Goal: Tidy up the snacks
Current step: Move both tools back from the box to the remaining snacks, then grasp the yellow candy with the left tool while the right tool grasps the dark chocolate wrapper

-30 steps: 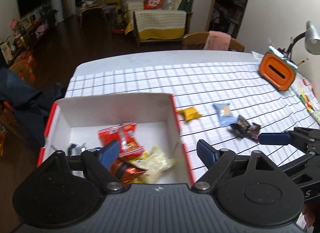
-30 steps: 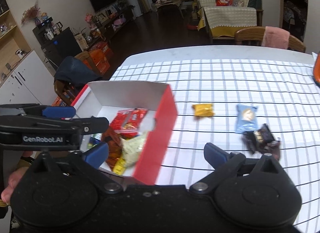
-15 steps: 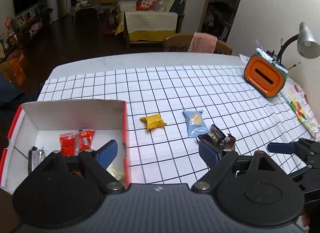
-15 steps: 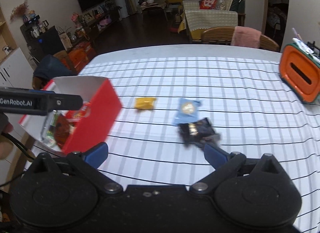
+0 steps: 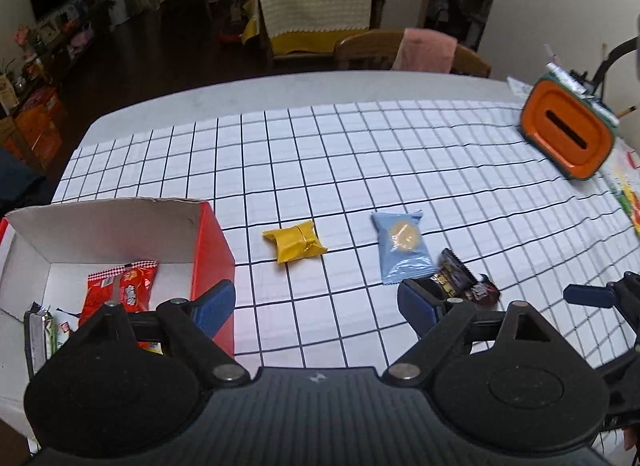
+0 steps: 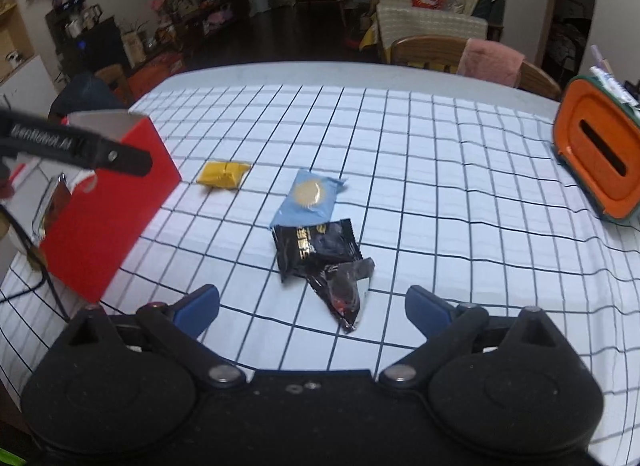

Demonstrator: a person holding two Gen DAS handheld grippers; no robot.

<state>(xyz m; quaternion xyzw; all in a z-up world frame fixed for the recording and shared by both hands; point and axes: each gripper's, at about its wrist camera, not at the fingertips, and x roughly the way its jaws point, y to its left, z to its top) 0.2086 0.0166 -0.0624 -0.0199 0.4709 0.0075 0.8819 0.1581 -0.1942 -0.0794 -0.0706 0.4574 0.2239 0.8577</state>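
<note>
Hovering wide open and empty, the right tool [image 6: 312, 308] frames the black snack packets [image 6: 320, 254] at frame centre, while the left tool [image 5: 316, 306], also open, waits near the red box [image 5: 208, 266] lower left

An orange slotted container [image 5: 568, 137] stands on the checked tablecloth [image 5: 360, 145], perhaps holding pens.

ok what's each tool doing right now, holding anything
left tool: open, holding nothing.
right tool: open, holding nothing, above the black snack packets.
</note>
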